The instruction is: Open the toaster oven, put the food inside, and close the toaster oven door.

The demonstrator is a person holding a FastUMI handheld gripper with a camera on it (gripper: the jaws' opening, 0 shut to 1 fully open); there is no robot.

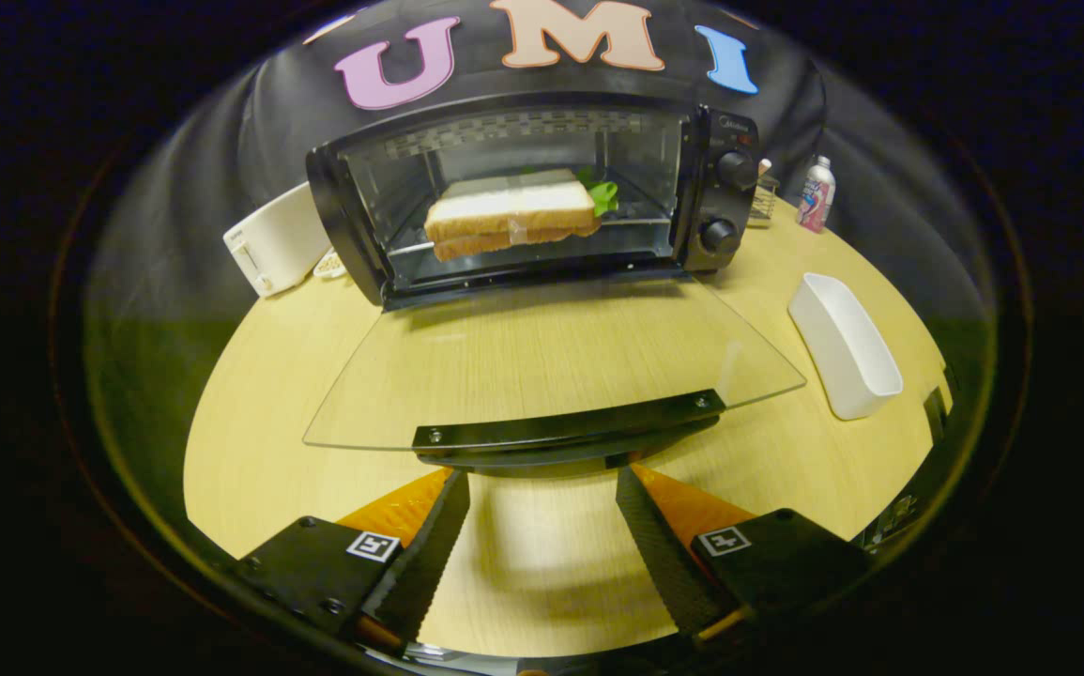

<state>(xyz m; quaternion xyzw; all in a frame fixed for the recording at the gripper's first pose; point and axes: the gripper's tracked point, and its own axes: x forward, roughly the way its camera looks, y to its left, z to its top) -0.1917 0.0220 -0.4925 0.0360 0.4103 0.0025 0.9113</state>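
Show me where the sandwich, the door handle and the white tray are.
sandwich [511, 211]: gripper view, front edge of top bread slice.
door handle [568, 427]: gripper view, middle of the black bar.
white tray [844, 345]: gripper view, its long side wall.

We note a black toaster oven [542, 202] with a clear glass door [551, 361] and black handle [568, 427]. The sandwich [511, 214] shows white bread, brown crust, green lettuce. The tabletop [316, 469] is pale wood grain. Both the toaster [277, 239] and the trough-shaped dish [844, 345] are white. The bottle [816, 194] is white with a pink label.
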